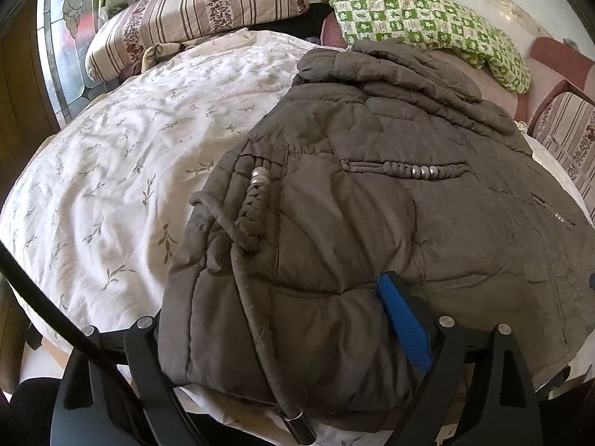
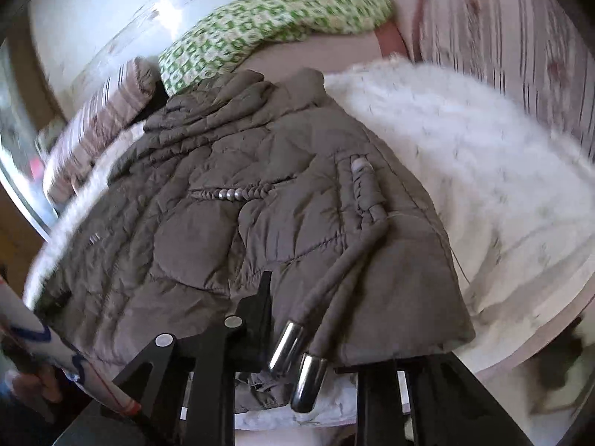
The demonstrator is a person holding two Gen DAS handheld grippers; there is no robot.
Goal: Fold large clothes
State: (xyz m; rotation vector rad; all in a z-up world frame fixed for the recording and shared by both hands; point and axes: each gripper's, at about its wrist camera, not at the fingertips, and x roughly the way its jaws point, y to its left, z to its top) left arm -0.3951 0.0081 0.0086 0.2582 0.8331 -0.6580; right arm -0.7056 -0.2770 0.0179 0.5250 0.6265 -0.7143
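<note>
A brown quilted jacket (image 1: 372,223) lies spread on a bed with a white leaf-print sheet (image 1: 111,171). My left gripper (image 1: 282,319) is wide around the jacket's near hem; its blue-padded right finger (image 1: 403,323) lies on top of the fabric and the left finger is hidden under the hem. The jacket also shows in the right wrist view (image 2: 241,204). My right gripper (image 2: 327,319) straddles the near hem; its left finger (image 2: 256,308) rests on the cloth, and the right finger is hidden under it. Drawcords with metal tips (image 2: 297,360) hang over the edge.
A striped floral pillow (image 1: 193,11) and a green checked pillow (image 1: 427,26) lie at the head of the bed. A wooden chair (image 1: 565,111) stands at the right. A stained-glass window (image 1: 63,37) is at the left. A black cable (image 1: 55,319) crosses the lower left.
</note>
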